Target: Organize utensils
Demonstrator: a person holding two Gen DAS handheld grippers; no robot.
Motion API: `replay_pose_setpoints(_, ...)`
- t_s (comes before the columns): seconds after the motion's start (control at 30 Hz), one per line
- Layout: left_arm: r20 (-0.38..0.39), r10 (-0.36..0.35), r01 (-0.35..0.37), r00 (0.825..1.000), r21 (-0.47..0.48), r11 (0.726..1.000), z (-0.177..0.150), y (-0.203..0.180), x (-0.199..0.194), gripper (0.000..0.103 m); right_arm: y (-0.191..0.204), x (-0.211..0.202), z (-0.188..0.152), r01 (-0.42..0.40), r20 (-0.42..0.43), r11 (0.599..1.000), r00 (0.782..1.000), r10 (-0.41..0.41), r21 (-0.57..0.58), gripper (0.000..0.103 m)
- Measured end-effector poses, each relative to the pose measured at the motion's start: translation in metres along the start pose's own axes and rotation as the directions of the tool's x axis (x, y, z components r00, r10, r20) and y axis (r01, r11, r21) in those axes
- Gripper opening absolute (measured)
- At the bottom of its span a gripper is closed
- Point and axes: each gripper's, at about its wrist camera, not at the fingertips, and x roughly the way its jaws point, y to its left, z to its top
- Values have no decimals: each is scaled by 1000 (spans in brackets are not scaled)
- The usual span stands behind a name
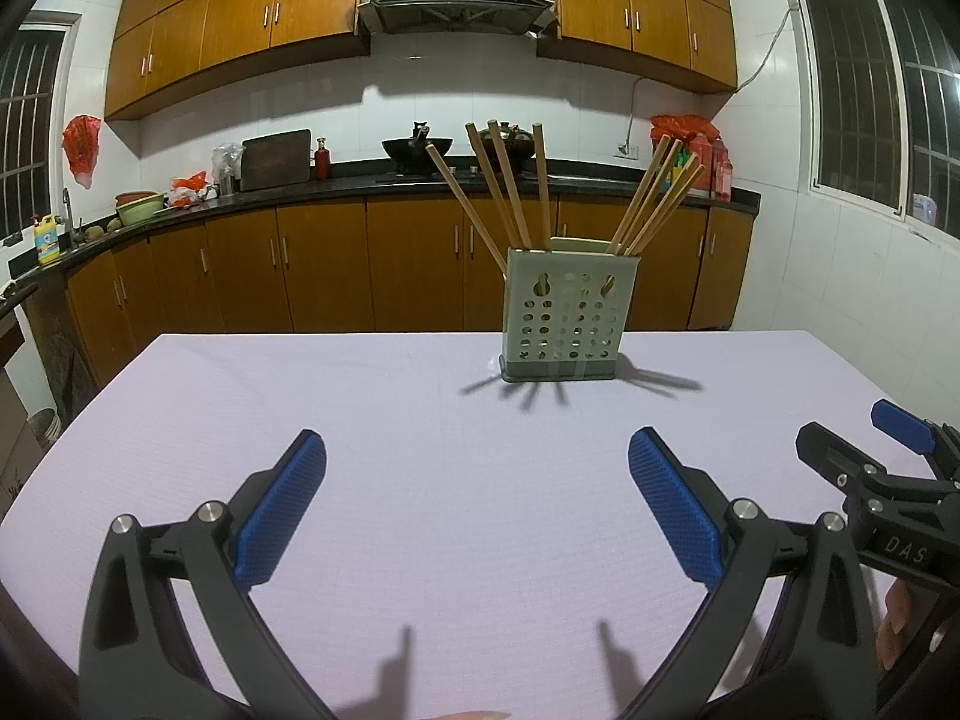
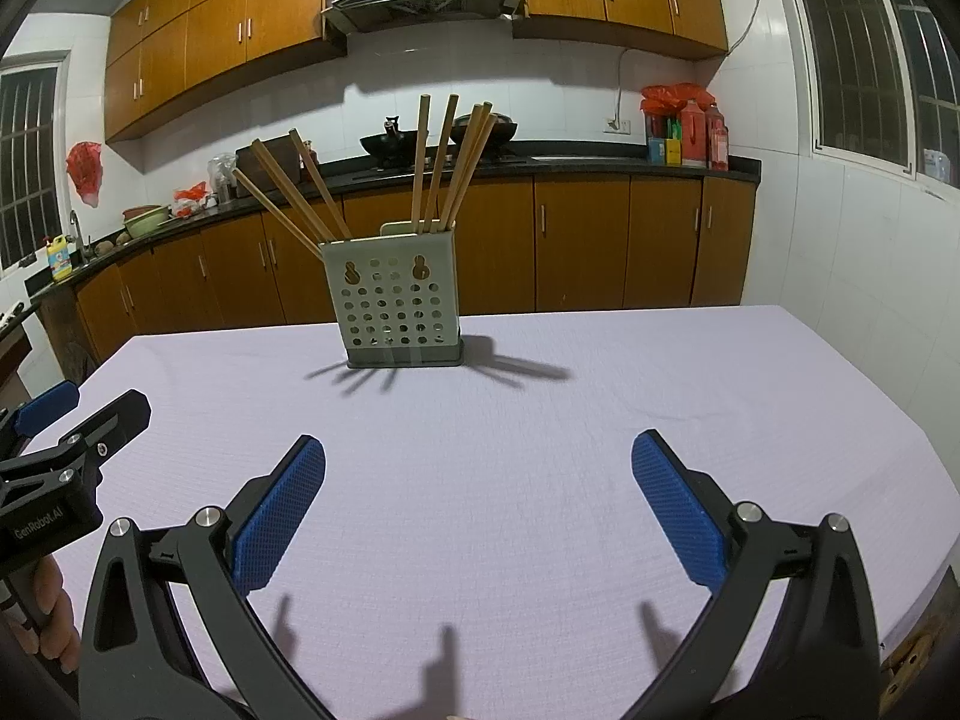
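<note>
With every chopstick (image 1: 522, 192) already upright in the holder (image 1: 569, 315), split into a left and a right bunch, looks close to finished. Nothing loose left on the tabletop (image 1: 420, 480). Left hand-held gripper (image 1: 477, 504) and right hand-held gripper (image 2: 478, 507) both spread wide, empty, hovering near the front edge, well apart from the holder at the far middle.

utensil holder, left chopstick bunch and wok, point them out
utensil holder (image 1: 567, 318), left wrist view, perforated front wall
left chopstick bunch (image 1: 510, 192), left wrist view, mid shaft
wok (image 1: 417, 150), left wrist view, bowl
</note>
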Motion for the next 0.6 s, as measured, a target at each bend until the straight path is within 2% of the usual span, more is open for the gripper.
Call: replay_pose_setpoints(0.6, -3, 1, -1, 1000, 3, 1000, -3, 3, 2, 99, 1, -1, 0, 1, -1, 1000, 1000, -1, 4, 101)
